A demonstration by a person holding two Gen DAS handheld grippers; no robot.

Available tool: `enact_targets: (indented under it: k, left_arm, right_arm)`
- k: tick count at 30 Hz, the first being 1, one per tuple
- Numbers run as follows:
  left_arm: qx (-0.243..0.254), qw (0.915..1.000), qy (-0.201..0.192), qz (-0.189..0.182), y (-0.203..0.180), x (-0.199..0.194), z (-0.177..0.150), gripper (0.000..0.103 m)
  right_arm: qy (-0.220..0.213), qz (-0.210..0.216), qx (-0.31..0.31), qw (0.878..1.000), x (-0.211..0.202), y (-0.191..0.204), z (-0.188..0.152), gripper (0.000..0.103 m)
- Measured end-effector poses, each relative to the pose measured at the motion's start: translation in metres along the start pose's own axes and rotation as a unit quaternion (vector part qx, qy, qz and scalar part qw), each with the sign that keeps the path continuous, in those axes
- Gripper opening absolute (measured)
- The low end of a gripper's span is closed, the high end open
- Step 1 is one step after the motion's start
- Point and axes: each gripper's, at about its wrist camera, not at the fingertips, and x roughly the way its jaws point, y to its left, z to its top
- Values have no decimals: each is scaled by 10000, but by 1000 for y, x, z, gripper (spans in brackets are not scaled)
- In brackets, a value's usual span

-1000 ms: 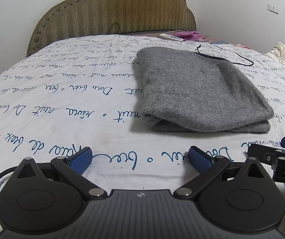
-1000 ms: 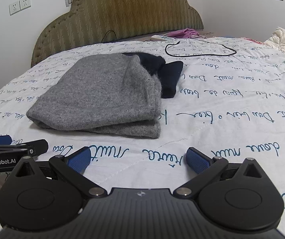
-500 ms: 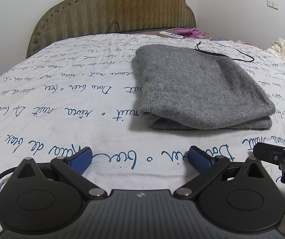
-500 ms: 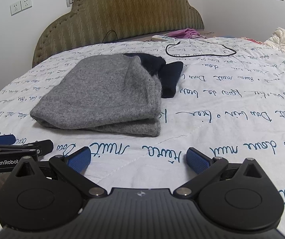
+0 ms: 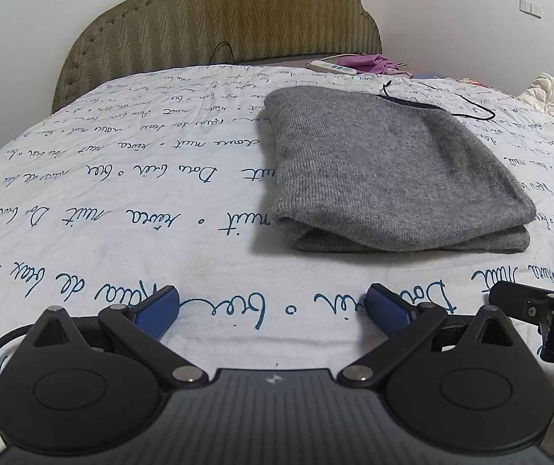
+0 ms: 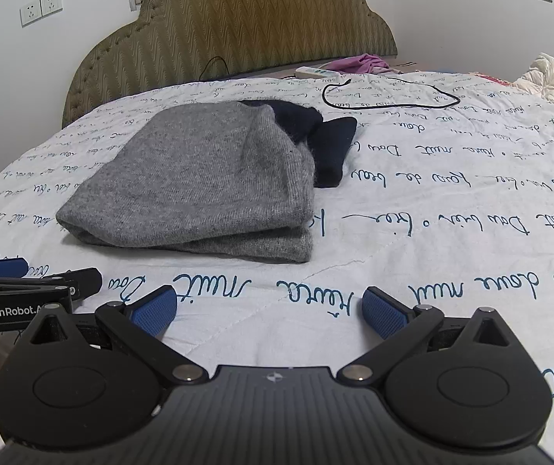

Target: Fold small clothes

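Observation:
A folded grey knit garment (image 5: 385, 170) lies flat on the bed, right of centre in the left wrist view and left of centre (image 6: 207, 186) in the right wrist view. A dark navy garment (image 6: 323, 143) pokes out from behind its far right side. My left gripper (image 5: 273, 308) hovers open over the sheet, short of the grey garment's near edge, holding nothing. My right gripper (image 6: 269, 308) is also open and empty, a little back from the fold's near right corner. Each gripper shows at the edge of the other's view.
The bed (image 5: 121, 178) wears a white cover with blue script. A padded olive headboard (image 6: 234, 27) stands behind. A black cable (image 6: 389, 97), a white power strip (image 6: 315, 72) and pink cloth (image 6: 358, 62) lie near the head. More clothes (image 6: 548, 73) sit far right.
Both grippers have drawn slightly back from the folded grey garment and stayed open. The garment has not moved.

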Motion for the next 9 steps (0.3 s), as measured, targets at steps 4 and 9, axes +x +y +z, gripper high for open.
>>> enact_targets:
  k: [4, 9]
  left_arm:
    - [-7, 10000, -10, -11, 0, 0, 0, 103]
    - [27, 10000, -53, -46, 1, -3, 1, 103]
  right_arm:
    - [5, 1, -1, 10000, 0, 0, 0, 103]
    - [18, 16, 12, 10000, 0, 0, 1, 103]
